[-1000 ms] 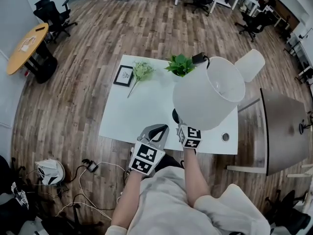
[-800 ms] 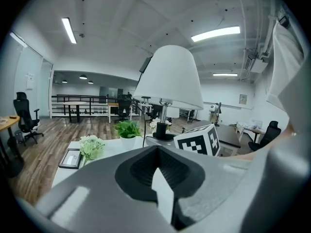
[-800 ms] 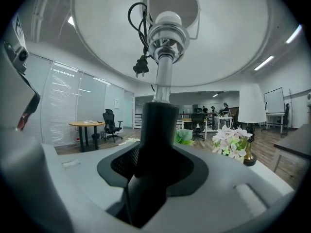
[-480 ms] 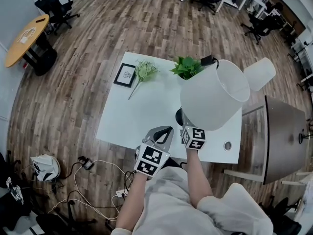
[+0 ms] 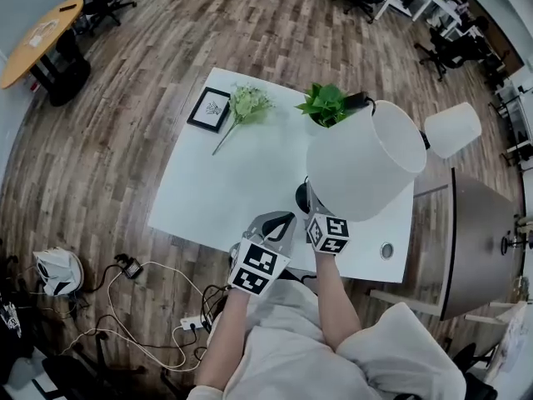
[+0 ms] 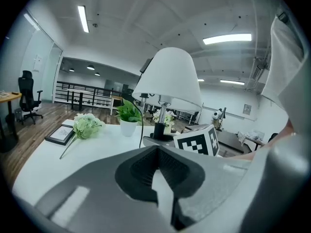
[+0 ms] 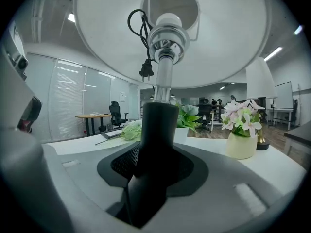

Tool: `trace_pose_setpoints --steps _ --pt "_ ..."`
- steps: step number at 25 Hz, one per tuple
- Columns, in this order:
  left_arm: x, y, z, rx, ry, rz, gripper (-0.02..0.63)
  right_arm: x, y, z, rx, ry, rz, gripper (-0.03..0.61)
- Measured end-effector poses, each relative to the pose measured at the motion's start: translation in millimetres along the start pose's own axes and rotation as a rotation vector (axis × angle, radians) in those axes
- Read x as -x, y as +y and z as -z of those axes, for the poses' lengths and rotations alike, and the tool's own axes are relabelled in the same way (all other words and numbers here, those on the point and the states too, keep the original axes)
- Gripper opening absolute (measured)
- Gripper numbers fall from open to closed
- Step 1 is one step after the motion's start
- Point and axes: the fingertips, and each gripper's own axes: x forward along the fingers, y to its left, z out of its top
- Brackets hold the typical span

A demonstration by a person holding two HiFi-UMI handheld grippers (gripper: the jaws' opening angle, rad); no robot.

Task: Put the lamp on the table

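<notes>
The lamp has a big white shade, a chrome neck and a black stem on a round black base. It stands upright over the near right part of the white table; I cannot tell whether the base touches the top. My right gripper is shut on the black stem. The lamp's cord and plug hang coiled under the shade. My left gripper is just left of the base, shut with nothing in it.
On the table's far side lie a framed picture, a pale flower sprig and a potted green plant. A vase of pink flowers stands to the right. A second white shade and a grey desk are beyond the table's right edge. Cables lie on the floor.
The head view has drifted, so the table sits a little lower left in the picture. The lamp stays upright in my right gripper at about the same spot; the left gripper stays beside it.
</notes>
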Motion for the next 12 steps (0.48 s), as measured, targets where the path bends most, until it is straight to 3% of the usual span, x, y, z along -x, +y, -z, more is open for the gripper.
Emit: trace_pose_setpoints --steps 12 --pt "5 -4 29 0.004 -0.044 -0.018 0.002 -3 11 25 0.036 -0.014 -0.004 0.183"
